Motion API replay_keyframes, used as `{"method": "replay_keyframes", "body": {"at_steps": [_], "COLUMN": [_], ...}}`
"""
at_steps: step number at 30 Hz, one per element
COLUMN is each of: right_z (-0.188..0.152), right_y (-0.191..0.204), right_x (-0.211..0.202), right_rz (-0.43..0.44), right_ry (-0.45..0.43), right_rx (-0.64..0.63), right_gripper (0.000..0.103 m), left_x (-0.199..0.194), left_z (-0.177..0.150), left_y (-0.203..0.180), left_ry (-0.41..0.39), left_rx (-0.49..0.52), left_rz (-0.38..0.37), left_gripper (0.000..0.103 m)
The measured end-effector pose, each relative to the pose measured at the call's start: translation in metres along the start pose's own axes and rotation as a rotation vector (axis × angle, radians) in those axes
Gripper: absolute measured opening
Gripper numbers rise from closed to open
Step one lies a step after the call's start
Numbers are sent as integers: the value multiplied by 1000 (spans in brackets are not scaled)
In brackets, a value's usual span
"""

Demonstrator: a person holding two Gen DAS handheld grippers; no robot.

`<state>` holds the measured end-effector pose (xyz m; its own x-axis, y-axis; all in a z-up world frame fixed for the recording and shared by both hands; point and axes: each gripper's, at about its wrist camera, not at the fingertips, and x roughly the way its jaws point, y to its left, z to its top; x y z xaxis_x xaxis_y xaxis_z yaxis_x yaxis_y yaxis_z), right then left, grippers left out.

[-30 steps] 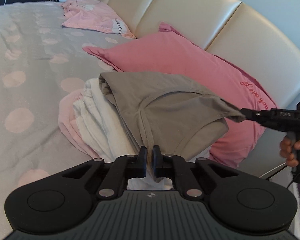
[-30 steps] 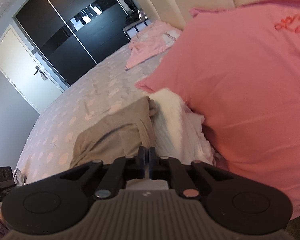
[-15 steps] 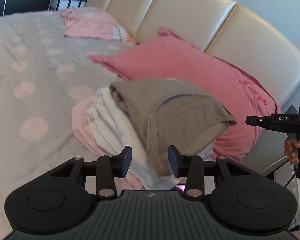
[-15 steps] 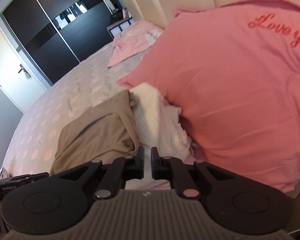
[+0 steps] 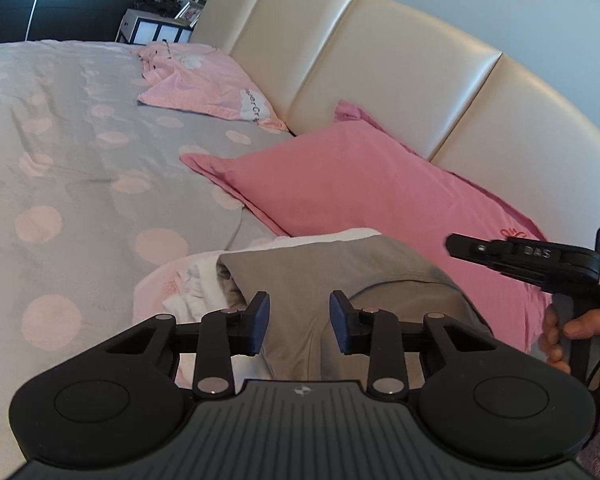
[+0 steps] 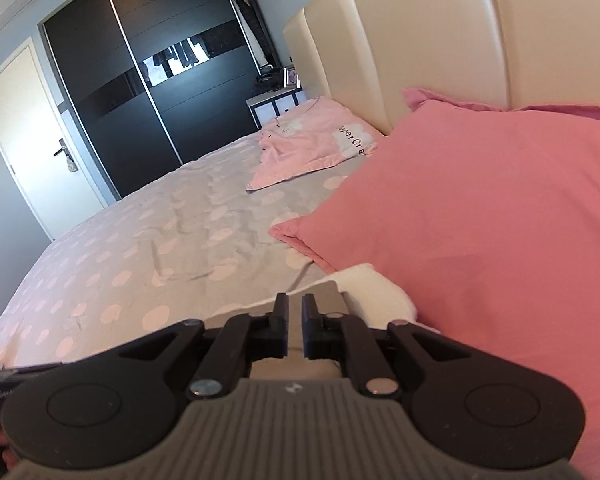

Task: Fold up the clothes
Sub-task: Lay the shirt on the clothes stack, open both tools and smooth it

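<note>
Hovering, left gripper (image 5: 296,328) jaws apart, just narrowing, gripping nothing | right gripper (image 6: 295,326) showing a slim gap, empty, body reading "DAS" | grey garment (image 5: 340,276) lying atop folded pile (image 5: 188,284) | far pillow (image 5: 204,84) reading "perCra".

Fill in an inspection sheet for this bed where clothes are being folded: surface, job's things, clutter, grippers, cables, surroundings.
Surface: grey bed cover with pink dots, lightly creased.
Job's things: grey garment folded on top of a pile of white and pink clothes, against the pink pillow.
Clutter: pale pink pillow by the headboard.
Grippers: left gripper open, jaws just been closing a little, pads pressing on nothing; right gripper narrowly open, jaws just eased apart, holding nothing.
Cables: thin dark cable beside the right hand.
Surroundings: cream headboard, dark wardrobe, white door.
</note>
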<state>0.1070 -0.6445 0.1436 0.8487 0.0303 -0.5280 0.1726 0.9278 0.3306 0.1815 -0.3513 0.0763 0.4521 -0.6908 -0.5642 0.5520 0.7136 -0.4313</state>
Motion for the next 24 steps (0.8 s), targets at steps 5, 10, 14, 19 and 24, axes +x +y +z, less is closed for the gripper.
{"method": "replay_keyframes", "body": {"at_steps": [5, 10, 14, 19, 24], "right_z": [-14, -30, -37, -38, -35], "right_y": [-3, -24, -35, -40, -39], "right_x": [50, 84, 106, 118, 113], "right_rz": [-44, -72, -95, -107, -106], "right_ry": [66, 92, 98, 93, 96], "right_rx": [19, 34, 5, -14, -7], "right_gripper": [9, 2, 0, 0, 0], "left_x": [27, 46, 59, 63, 50], "left_z": [-12, -22, -24, -24, -22], "left_y": [10, 25, 32, 34, 23], "left_ry": [48, 80, 83, 83, 50], "left_rx": [3, -25, -58, -73, 1], "left_rz": [12, 14, 2, -1, 3], "left_gripper": [30, 30, 30, 30, 30]}}
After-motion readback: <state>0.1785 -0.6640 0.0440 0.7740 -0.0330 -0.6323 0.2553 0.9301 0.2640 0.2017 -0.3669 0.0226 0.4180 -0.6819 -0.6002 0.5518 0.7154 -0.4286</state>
